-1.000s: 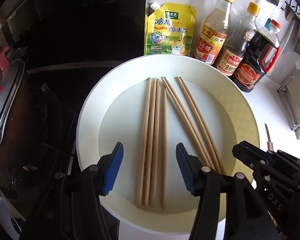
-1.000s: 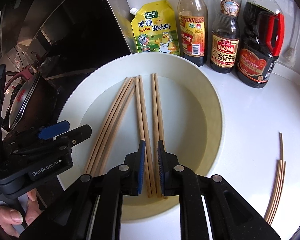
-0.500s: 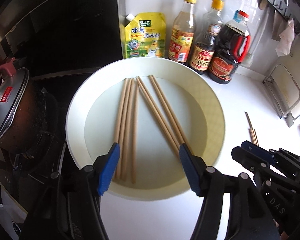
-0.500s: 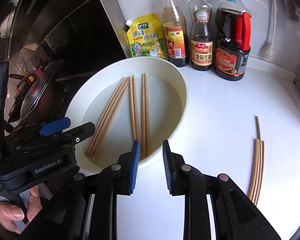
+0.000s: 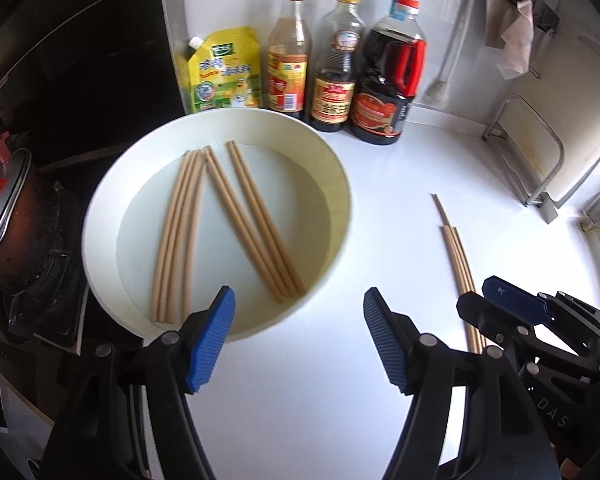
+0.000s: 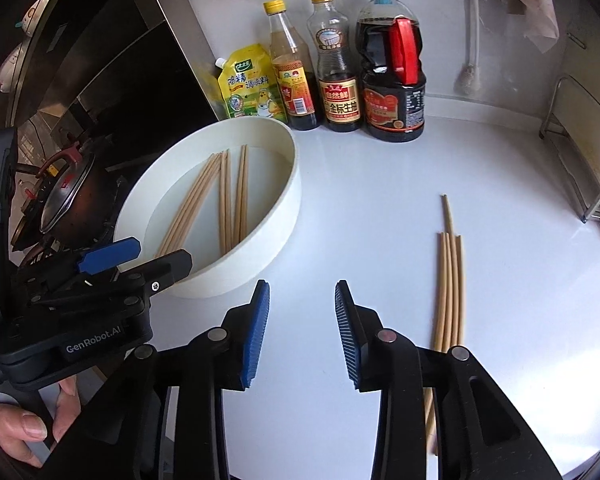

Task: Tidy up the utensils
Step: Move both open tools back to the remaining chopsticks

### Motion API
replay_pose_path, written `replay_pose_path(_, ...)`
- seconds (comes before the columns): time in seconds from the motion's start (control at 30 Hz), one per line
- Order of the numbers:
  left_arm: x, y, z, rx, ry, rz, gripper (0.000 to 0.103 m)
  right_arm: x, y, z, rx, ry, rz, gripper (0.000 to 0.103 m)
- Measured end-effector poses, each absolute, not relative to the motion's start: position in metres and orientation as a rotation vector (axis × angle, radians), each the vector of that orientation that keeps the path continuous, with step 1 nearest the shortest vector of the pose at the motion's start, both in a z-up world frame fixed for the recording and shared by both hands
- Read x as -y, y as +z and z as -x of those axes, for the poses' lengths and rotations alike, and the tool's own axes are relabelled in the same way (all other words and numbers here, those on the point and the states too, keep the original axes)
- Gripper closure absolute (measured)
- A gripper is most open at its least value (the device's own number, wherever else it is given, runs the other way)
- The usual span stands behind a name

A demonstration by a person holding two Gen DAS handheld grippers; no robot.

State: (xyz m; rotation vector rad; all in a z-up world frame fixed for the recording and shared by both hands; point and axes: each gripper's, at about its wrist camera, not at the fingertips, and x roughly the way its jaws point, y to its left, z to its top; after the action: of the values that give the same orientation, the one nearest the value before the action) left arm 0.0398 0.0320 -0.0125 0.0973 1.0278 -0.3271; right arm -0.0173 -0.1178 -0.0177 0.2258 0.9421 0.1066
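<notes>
Lying straight, tan chopsticks (image 5: 236, 224), white bowl (image 5: 340, 184)

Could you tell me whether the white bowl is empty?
Not empty: chopsticks lie flat inside the white bowl.

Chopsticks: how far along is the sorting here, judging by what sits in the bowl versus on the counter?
Done: several chopsticks in the white bowl, lying in three loose groups. In hand: nothing; the left gripper and right gripper are both empty, jaws opening, over bare counter. Left: a bundle of chopsticks on the counter beside the bowl. Roughly past halfway, I'd judge.
</notes>
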Motion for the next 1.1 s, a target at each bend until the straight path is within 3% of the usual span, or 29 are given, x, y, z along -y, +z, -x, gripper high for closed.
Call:
replay_pose_path(0.57,0.046,-0.053,-0.004,-1.083,-0.439,-0.148,0.032,0.226,-0.079,0.065,-1.003,-0.117,-0.252,0.067)
replay_pose_path(1.1,0.066,-0.086,-0.002,-1.115,-0.395,-0.135,0.031,0.232,-0.127,0.041,-1.048,-0.077,-0.216,0.067)
